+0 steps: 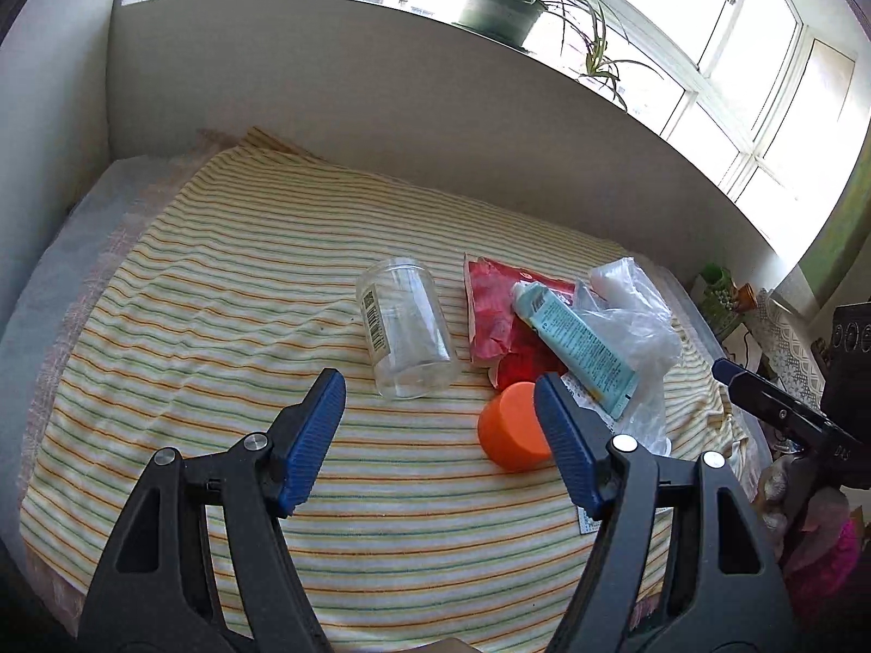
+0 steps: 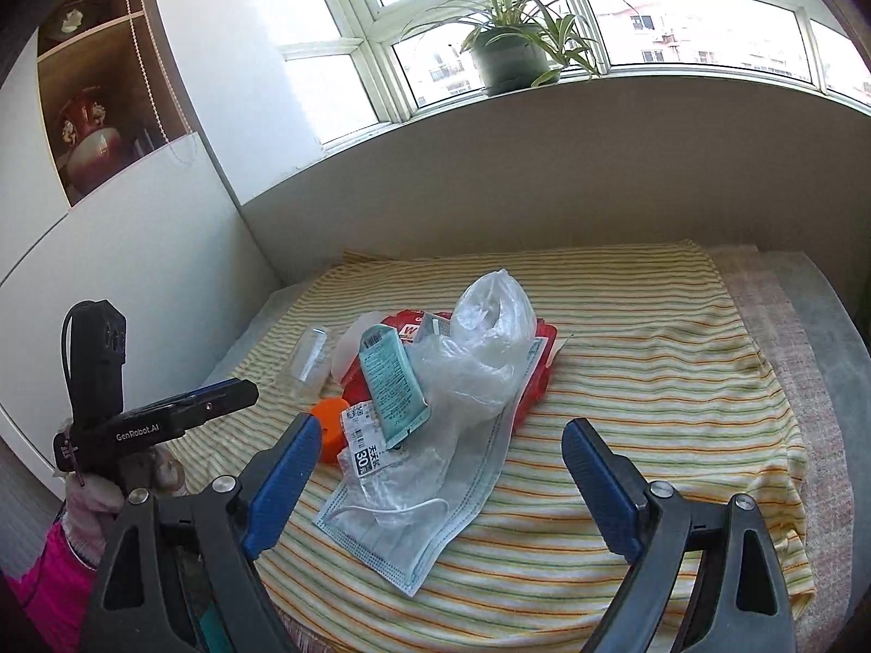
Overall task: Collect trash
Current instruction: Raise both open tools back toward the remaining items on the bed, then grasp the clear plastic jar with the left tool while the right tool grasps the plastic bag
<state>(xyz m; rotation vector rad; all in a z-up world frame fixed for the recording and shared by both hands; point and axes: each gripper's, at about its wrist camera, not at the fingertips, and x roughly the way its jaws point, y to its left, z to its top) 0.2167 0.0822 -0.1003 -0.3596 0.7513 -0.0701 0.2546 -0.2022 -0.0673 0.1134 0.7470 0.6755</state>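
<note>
Trash lies in a heap on a striped cloth (image 1: pixel 245 294). A clear plastic jar (image 1: pixel 405 329) lies on its side, with an orange lid (image 1: pixel 511 427) near it. Beside them are a red wrapper (image 1: pixel 498 315), a pale blue tube (image 1: pixel 580 345) and a crumpled clear bag (image 1: pixel 634 321). The right wrist view also shows a blue face mask (image 2: pixel 430 511) under the tube (image 2: pixel 389 381) and the bag (image 2: pixel 479 348). My left gripper (image 1: pixel 441 386) hangs open just short of the jar and lid, holding nothing. My right gripper (image 2: pixel 441 435) is open above the mask, also holding nothing.
A low grey wall (image 1: pixel 381 87) backs the cloth, with a potted plant (image 2: pixel 511 54) on the sill above it. A shelf with a red vase (image 2: pixel 87 130) stands at the left. A hand in a pink sleeve (image 2: pixel 49 577) holds the left gripper.
</note>
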